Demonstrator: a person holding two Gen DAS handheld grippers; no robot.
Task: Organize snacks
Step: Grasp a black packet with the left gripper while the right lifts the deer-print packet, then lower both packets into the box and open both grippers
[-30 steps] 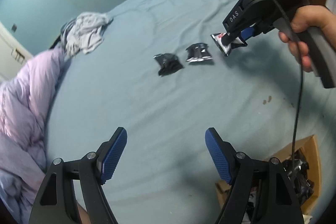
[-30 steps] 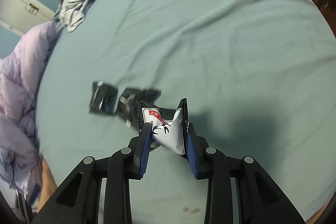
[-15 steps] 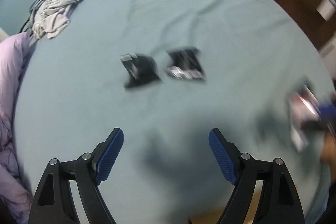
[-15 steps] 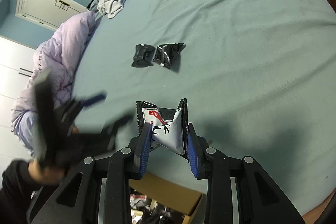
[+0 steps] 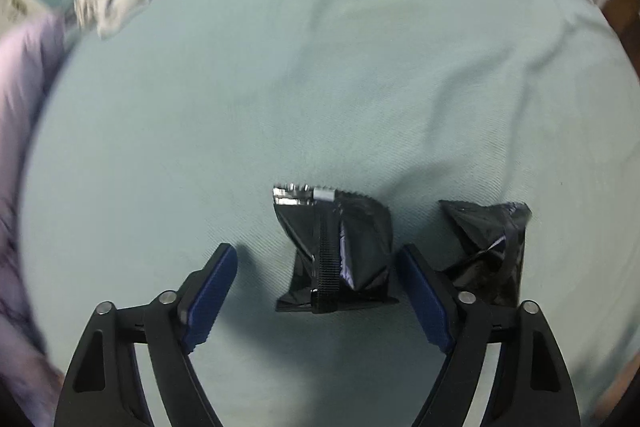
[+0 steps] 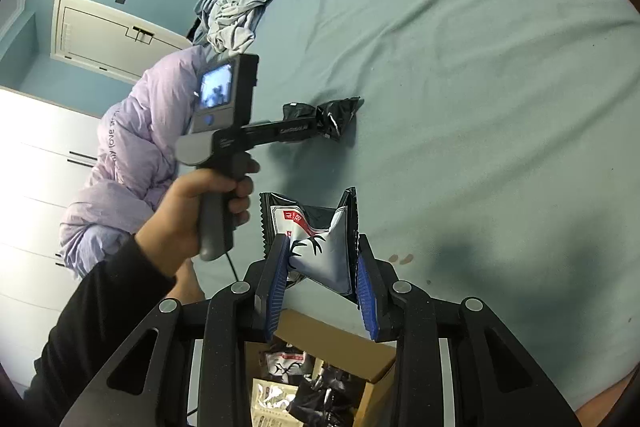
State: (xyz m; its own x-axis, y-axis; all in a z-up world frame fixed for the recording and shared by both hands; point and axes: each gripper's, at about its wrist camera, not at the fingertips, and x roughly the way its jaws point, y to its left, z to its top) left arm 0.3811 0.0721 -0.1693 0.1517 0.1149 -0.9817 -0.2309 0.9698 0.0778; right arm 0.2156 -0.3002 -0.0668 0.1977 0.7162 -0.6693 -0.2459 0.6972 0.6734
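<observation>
Two black snack packets lie side by side on the teal bed sheet [image 5: 360, 87]. In the left wrist view, my left gripper [image 5: 316, 255] points down over the nearer black packet [image 5: 332, 251]. That packet sits between the pads, untouched, as the jaws are closing. The second black packet [image 5: 488, 247] lies just outside the right finger. My right gripper [image 6: 322, 259] is shut on a white-and-black packet with a red label [image 6: 316, 239]. It holds the packet up near the bed's edge, above an open cardboard box [image 6: 332, 339] that holds several packets.
A crumpled grey garment [image 6: 236, 15] lies at the far side of the bed. A lilac quilt [image 6: 136, 147] is bunched along the left edge. A person's hand [image 6: 192, 203] in a black sleeve grips the left tool's handle. White cupboards stand at the left.
My left gripper has swung down and across the bed and now straddles one of the black packets. My right gripper has drawn back with its packet to over the box.
</observation>
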